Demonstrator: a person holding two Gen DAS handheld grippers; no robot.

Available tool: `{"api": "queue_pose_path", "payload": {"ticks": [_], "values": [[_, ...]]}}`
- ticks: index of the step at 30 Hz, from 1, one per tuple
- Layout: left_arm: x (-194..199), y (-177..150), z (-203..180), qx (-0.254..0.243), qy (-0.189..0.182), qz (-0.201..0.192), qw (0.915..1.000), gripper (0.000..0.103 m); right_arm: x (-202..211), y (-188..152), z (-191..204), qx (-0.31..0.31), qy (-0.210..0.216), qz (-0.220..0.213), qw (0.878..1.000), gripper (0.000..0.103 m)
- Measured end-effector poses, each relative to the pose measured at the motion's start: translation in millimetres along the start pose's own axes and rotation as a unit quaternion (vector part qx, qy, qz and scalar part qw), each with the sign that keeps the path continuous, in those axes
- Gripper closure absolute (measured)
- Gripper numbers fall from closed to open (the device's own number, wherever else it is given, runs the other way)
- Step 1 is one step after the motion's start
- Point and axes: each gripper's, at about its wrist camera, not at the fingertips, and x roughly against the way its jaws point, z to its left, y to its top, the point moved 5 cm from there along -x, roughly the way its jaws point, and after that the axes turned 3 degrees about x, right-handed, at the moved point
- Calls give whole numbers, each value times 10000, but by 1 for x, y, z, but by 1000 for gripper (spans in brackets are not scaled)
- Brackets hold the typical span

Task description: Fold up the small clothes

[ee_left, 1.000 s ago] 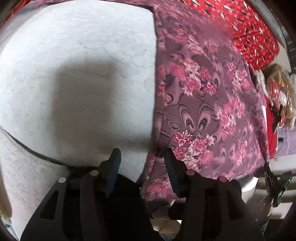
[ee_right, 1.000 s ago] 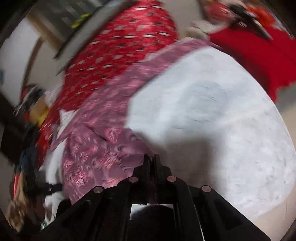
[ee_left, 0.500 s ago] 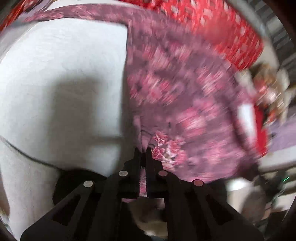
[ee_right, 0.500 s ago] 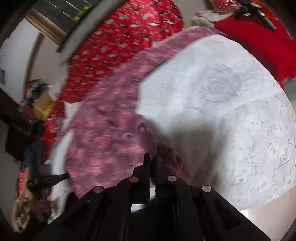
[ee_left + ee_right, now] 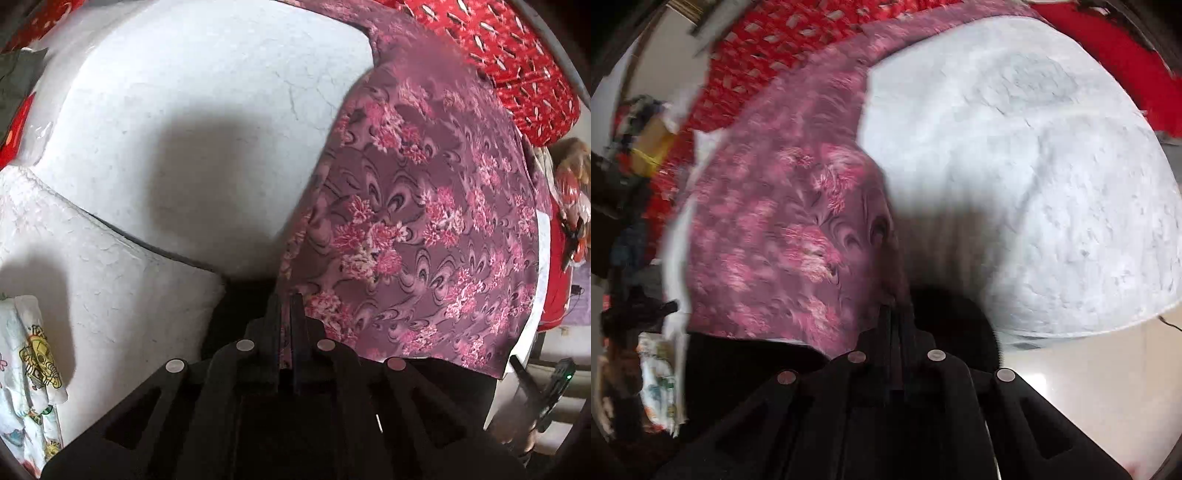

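Mauve floral garment (image 5: 424, 229) fills right of left view; left gripper (image 5: 286, 306) clamped on its near edge. Right view (blurred): right gripper (image 5: 895, 317) jaws opening, hem between. Mid-fold; next: carry the edge over the white surface (image 5: 184, 110).

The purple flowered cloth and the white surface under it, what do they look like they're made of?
Purple flowered cloth: thin woven fabric, slightly glossy, printed; it drapes and creases softly. White surface: probably a matte, textured cover or padding, going by its fine crackled wrinkles; can't tell exactly.
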Motion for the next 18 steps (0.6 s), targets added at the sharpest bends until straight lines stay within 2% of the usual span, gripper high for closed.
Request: {"api": "queue_pose_path", "payload": {"ticks": [3, 5, 7, 9, 10, 11, 13, 14, 16, 18], "values": [[29, 21, -27, -340, -96, -553, 9978, 100, 26, 35, 13, 109, 216, -661, 9975, 94], [44, 40, -66, -726, -67, -985, 9925, 88, 41, 65, 33, 388, 353, -1152, 9920, 94], [38, 58, -90, -905, -39, -1167, 9890, 51, 41, 88, 53, 707, 358, -1465, 9860, 90], [17, 67, -117, -1033, 37, -1205, 9873, 48, 22, 106, 65, 906, 265, -1577, 9830, 89], [0, 69, -131, -1111, 88, -1114, 9875, 48, 2, 112, 67, 953, 198, -1471, 9843, 90], [-9, 66, -133, -1163, 142, -1029, 9878, 48, -16, 114, 65, 973, 130, -1284, 9869, 91], [-36, 63, -142, -1238, 382, -768, 9886, 48, -63, 109, 59, 1029, -204, -561, 9929, 93], [-47, 62, -145, -1242, 459, -639, 9891, 48, -64, 111, 59, 1065, -161, -710, 9916, 94], [-43, 63, -148, -1339, 476, -781, 9868, 48, -48, 124, 52, 791, 274, -733, 9938, 94], [-38, 68, -151, -1455, 321, -729, 9861, 48, -15, 150, 25, 294, 573, -1161, 9911, 91]]}}
